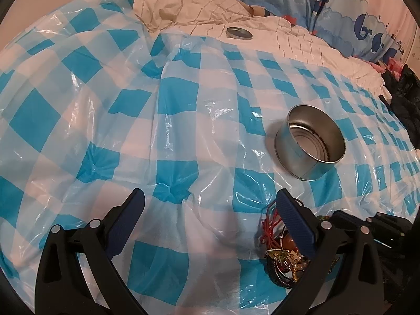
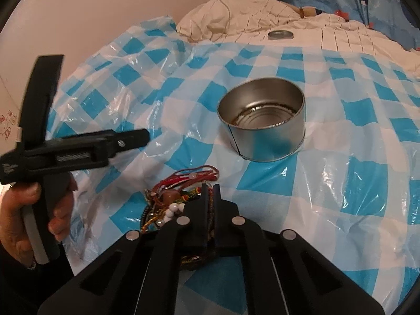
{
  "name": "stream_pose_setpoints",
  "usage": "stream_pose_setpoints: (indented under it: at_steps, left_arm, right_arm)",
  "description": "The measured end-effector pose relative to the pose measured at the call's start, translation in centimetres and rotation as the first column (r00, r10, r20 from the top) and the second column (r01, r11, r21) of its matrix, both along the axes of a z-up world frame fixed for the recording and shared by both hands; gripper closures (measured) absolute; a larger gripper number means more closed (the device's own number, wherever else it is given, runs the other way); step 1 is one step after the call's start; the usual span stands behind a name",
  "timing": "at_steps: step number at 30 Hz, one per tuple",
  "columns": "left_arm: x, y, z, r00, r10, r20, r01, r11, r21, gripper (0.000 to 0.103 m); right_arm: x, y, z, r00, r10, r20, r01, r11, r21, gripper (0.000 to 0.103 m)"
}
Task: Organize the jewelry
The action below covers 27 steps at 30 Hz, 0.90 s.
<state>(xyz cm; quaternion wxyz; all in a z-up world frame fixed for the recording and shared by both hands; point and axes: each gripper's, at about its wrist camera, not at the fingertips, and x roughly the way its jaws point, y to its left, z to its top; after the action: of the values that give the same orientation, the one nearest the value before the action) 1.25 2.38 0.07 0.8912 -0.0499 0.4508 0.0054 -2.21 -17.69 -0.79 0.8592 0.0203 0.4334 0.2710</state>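
Jewelry (image 2: 181,197), a tangled heap of red cords, beads and woven bands with no clear long axis, lies on the checked plastic sheet (image 2: 341,189) just in front of the open tin (image 2: 262,120). The right tool (image 2: 210,189) is clamped shut on a woven band at the heap's near edge; the left tool (image 1: 210,210), jaws spread wide and holding nothing, sits beside the heap.

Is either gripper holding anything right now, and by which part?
The right gripper is shut on the tangled pile of bead-and-cord bracelets, at its right edge. The left gripper is open, holding nothing.
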Motion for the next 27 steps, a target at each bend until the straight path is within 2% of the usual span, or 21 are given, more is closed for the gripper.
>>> stream_pose_setpoints:
  at_steps: [7,17,23,27]
  left_arm:
    - [0.0,-1.0,-0.4,1.0,-0.023,-0.01,0.023,0.999,0.028,0.007]
    - [0.0,-1.3,-0.5,0.999,-0.031,-0.029,0.032,0.998,0.045,0.007]
    - [0.0,-1.3,-0.5,0.999,-0.03,-0.03,0.032,0.998,0.045,0.007]
    - [-0.1,-1.4,-0.5,0.999,-0.032,-0.029,0.033,0.998,0.045,0.007]
  right_arm:
    - [-1.0,-0.1,1.3,0.999,0.004,0.044,-0.003,1.0,-0.005,0.099]
    - [-1.3,-0.2,1.2,0.999,0.006,0.051,-0.005,1.0,-0.022,0.099]
    - [-1.3,-0.3,0.9,0.999,0.001,0.038,-0.001,1.0,-0.021,0.099]
    - [-1.0,-0.3,0.3,1.0,0.002,-0.001,-0.002,1.0,-0.021,0.099]
